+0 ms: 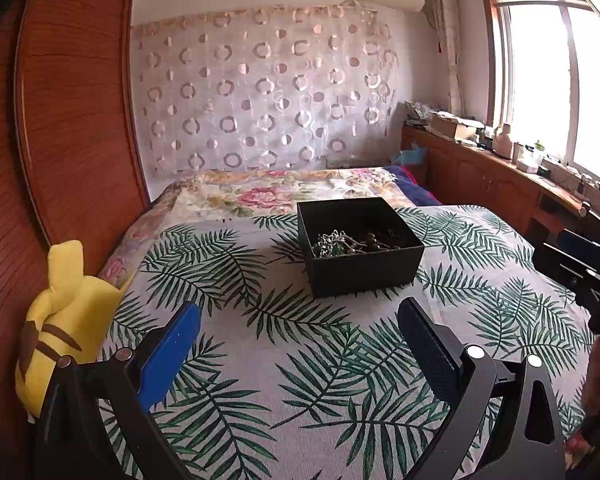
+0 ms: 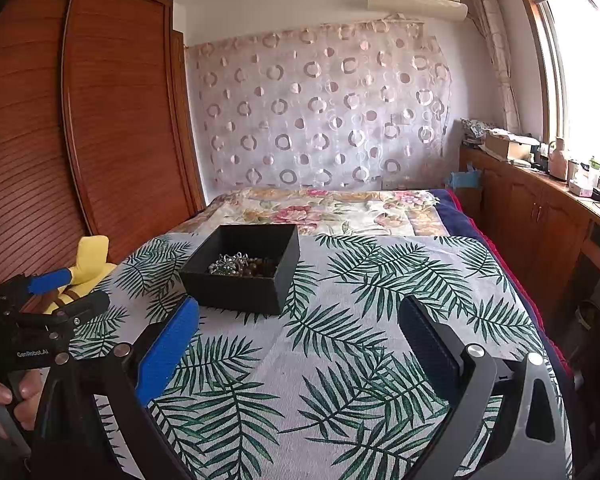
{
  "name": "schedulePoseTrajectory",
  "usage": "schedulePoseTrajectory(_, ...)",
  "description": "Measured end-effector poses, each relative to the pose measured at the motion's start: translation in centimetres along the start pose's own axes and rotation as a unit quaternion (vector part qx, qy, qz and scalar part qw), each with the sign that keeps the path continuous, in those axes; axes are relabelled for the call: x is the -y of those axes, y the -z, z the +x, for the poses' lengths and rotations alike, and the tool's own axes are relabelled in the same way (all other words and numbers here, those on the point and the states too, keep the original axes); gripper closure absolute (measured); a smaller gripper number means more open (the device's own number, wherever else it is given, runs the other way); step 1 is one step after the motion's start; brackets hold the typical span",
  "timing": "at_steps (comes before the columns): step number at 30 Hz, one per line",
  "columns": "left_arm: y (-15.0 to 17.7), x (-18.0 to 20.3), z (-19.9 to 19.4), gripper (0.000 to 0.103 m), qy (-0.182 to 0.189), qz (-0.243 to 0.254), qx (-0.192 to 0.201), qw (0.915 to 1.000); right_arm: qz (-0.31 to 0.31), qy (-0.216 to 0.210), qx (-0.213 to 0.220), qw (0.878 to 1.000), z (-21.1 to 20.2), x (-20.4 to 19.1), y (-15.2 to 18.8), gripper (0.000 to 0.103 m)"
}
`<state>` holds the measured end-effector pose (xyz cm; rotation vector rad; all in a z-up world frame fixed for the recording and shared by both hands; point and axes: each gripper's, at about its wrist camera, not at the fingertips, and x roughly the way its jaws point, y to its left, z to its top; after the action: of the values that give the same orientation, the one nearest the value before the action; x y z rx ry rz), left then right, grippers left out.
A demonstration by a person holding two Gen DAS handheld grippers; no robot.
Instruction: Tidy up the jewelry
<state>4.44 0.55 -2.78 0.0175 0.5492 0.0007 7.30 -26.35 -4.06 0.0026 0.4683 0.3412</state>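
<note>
A black open box (image 1: 360, 246) stands on the leaf-print cloth on the bed. Inside it lies a tangle of jewelry (image 1: 354, 242): a silver chain piece and dark brown beads. The box also shows in the right wrist view (image 2: 244, 268), with the jewelry (image 2: 242, 265) in it. My left gripper (image 1: 300, 316) is open and empty, hovering over the cloth just short of the box. My right gripper (image 2: 298, 312) is open and empty, to the right of the box and nearer than it. The left gripper also shows at the left edge of the right wrist view (image 2: 72, 290).
A yellow plush toy (image 1: 64, 320) lies at the bed's left edge by a wooden wardrobe (image 1: 72, 100). A floral blanket (image 1: 284, 192) covers the far bed. A wooden counter (image 1: 500, 168) with clutter runs along the window on the right.
</note>
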Motion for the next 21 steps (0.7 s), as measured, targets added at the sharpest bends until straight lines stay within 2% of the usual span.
schedulePoseTrajectory(21, -0.15, 0.00, -0.61, 0.008, -0.004, -0.002, 0.009, 1.0000, 0.000, 0.000, -0.001, 1.000, -0.01, 0.15, 0.46, 0.002)
